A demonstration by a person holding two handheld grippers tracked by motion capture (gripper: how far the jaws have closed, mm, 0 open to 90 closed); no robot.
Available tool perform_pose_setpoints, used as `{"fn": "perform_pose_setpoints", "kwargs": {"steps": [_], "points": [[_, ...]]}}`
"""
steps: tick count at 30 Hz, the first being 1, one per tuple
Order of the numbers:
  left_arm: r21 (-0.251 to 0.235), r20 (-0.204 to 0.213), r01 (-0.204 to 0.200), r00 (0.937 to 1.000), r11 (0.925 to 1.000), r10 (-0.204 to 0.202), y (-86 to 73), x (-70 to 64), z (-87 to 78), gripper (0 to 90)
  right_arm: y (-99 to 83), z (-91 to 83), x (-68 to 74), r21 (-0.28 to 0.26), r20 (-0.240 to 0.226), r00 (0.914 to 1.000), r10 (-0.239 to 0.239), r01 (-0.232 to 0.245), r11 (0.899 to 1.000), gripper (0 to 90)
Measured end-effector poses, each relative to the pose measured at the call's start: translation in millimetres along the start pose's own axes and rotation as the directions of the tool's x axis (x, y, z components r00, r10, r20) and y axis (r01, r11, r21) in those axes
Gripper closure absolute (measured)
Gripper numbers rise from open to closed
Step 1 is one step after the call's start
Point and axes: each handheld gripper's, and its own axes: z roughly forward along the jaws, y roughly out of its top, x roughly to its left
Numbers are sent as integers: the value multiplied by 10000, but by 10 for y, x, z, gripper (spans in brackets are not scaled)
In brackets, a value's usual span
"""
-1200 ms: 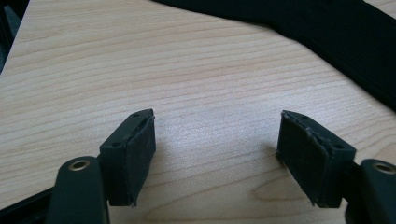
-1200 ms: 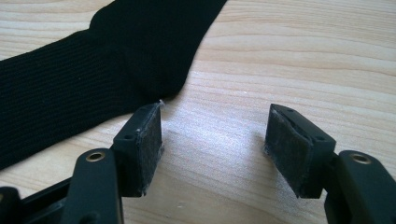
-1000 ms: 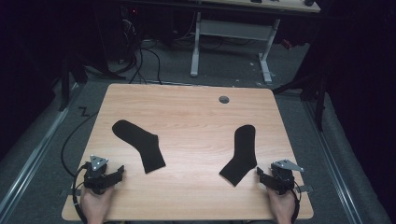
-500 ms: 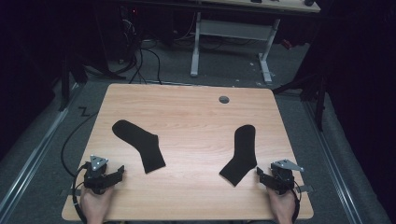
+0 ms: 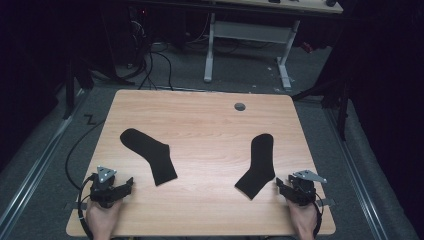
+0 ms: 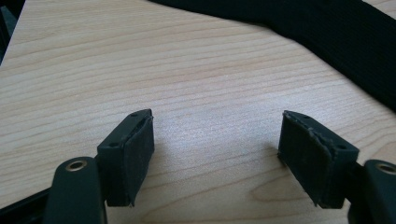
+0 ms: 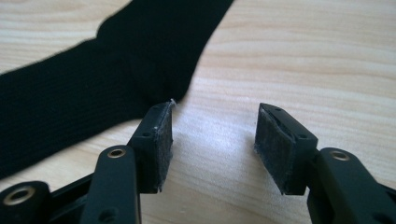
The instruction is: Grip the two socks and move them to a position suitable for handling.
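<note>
Two black socks lie flat on the wooden table (image 5: 210, 135). The left sock (image 5: 149, 155) is left of centre; the right sock (image 5: 258, 165) is right of centre. My left gripper (image 5: 128, 185) rests near the front left corner, open and empty, its jaws over bare wood (image 6: 215, 140), with the left sock (image 6: 327, 42) beyond at the upper right. My right gripper (image 5: 278, 186) sits at the front right, open and empty, close beside the right sock's lower end. In the right gripper view (image 7: 212, 144) the right sock (image 7: 102, 88) lies just past the left jaw.
A small grey round grommet (image 5: 240, 106) is set in the table near its far edge. Beyond the table stand a white desk frame (image 5: 250, 35) and cables on a dark floor. A cable (image 5: 80, 145) trails off the table's left side.
</note>
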Motion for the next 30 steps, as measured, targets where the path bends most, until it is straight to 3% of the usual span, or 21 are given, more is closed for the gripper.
{"fn": "perform_pose_setpoints", "kwargs": {"steps": [4,12,18,23,30], "points": [[-6,31,-23,10000,10000,23,0,-2,1,271,71,-65,49,-343,-255,9997,-5,-3,9994,490],[-10,27,-21,10000,10000,21,0,-3,1,271,293,-69,196,-660,-689,9955,-653,608,9960,507],[-6,31,-24,10000,10000,24,0,-2,1,271,396,98,303,-220,-718,9917,-1065,1051,9942,520],[-6,28,-33,10000,10000,33,0,-4,1,271,403,239,337,94,-859,9926,-862,873,9961,527],[3,36,-50,10000,10000,50,0,-3,0,271,395,377,402,574,-702,9916,-1082,1123,9920,527]]}}
